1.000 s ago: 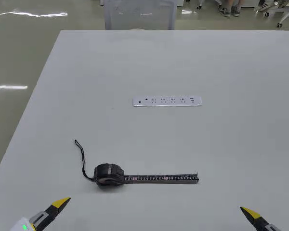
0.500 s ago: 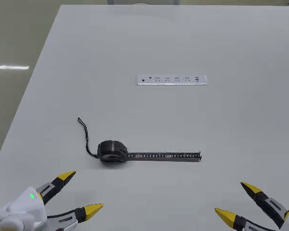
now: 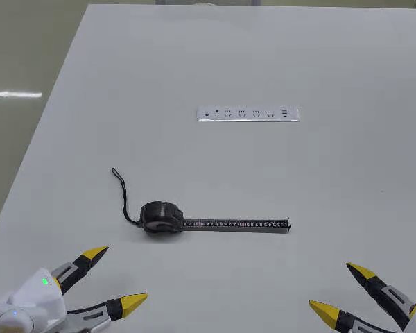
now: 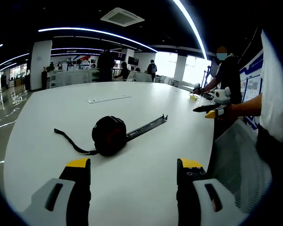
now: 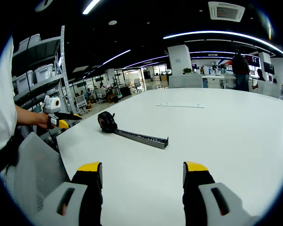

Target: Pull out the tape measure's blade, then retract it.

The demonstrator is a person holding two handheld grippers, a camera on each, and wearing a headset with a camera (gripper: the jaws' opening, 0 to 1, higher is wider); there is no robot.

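Observation:
A black tape measure point(image 3: 160, 216) lies on the white table point(image 3: 333, 180), its blade point(image 3: 236, 224) drawn out to the right, with a black wrist strap point(image 3: 120, 194) trailing to the upper left. My left gripper point(image 3: 118, 277) hovers open near the table's front left, short of the case point(image 4: 109, 135). My right gripper point(image 3: 338, 290) is open at the front right, below the blade's hooked tip point(image 5: 165, 141). Nothing sits between either pair of yellow-tipped fingers. The case point(image 5: 106, 122) and blade also lie ahead in the right gripper view.
A white power strip point(image 3: 248, 114) lies flat further back on the table. The table's left edge point(image 3: 35, 149) drops to a glossy floor. People stand in the room behind, and shelving point(image 5: 37, 70) lines one side.
Between one second and half a second ago my head tilted down and both grippers rose into sight. Since then nothing has moved.

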